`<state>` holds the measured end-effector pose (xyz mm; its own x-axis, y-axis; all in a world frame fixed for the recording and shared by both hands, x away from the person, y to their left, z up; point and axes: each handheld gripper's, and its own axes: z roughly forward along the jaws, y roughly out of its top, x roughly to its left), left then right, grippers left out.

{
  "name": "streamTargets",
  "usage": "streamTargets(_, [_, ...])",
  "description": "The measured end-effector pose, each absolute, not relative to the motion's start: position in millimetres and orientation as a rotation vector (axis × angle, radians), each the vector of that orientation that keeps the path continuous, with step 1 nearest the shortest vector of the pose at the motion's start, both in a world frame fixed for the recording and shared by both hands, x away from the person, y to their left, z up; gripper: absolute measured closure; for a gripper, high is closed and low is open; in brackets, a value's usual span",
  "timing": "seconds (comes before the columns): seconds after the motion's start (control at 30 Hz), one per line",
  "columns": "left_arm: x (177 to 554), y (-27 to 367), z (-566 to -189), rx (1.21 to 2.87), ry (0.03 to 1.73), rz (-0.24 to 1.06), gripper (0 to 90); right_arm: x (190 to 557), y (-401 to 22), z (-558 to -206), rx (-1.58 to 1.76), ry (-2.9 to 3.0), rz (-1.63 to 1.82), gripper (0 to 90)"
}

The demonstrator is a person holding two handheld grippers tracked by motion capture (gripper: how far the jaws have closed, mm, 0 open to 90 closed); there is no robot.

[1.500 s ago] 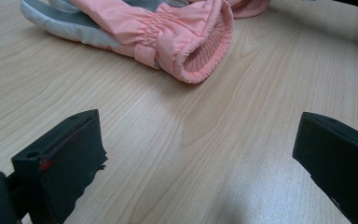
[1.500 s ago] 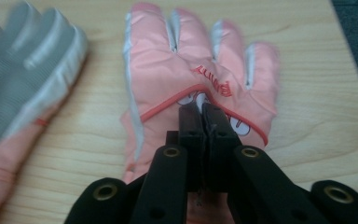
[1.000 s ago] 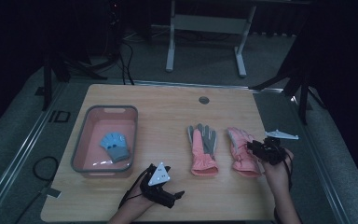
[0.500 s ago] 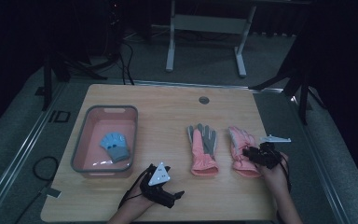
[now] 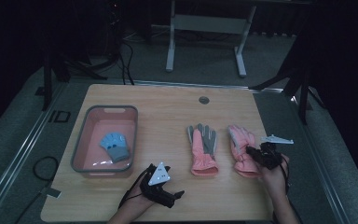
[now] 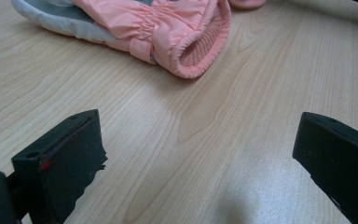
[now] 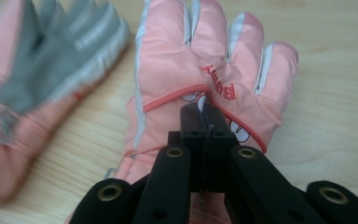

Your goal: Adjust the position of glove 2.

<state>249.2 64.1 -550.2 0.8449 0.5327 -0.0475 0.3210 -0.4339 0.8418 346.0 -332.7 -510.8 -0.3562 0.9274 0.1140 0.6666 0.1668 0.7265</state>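
Two pink gloves lie side by side on the wooden table (image 5: 168, 116). My right gripper (image 5: 252, 152) (image 7: 204, 111) rests on the back of the right pink glove (image 5: 239, 139) (image 7: 200, 51), its jaws shut and pinching the fabric by the red lettering. The left pink glove (image 5: 202, 150) (image 7: 42, 70) lies palm up with grey fingers, its cuff (image 6: 193, 49) facing my left gripper. My left gripper (image 5: 170, 190) (image 6: 196, 140) is low at the table's front edge, open, with bare wood between its jaws.
A pink bin (image 5: 80, 142) stands at the left with a small blue glove (image 5: 114, 145) inside. A round cable hole (image 5: 203, 100) sits near the table's far edge. Desk legs and cables lie on the dark floor beyond.
My right gripper has slid slightly left and toward the person along the right glove. The left gripper and both gloves have stayed put.
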Motion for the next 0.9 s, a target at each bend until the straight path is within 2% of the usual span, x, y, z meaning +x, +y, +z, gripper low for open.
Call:
streamTargets(0.3, [249.6,64.3,-550.5,2.052,0.631,0.280,1.9,336.2,-305.6,-440.9,1.466,1.988,1.018,89.3])
streamTargets(0.5, [250.0,64.9,-550.3,2.052,0.630,0.281,1.9,331.5,-275.0,-414.6,1.423,1.968,1.059,89.2])
streamTargets(0.67, [249.2,64.3,-550.2,2.056,0.625,0.282,1.9,330.0,-242.1,-411.2,1.427,1.994,1.117,89.2])
streamTargets(0.9, [250.9,65.9,-550.2,2.049,0.629,0.283,1.9,329.9,-204.5,-427.0,1.436,2.047,1.144,89.2])
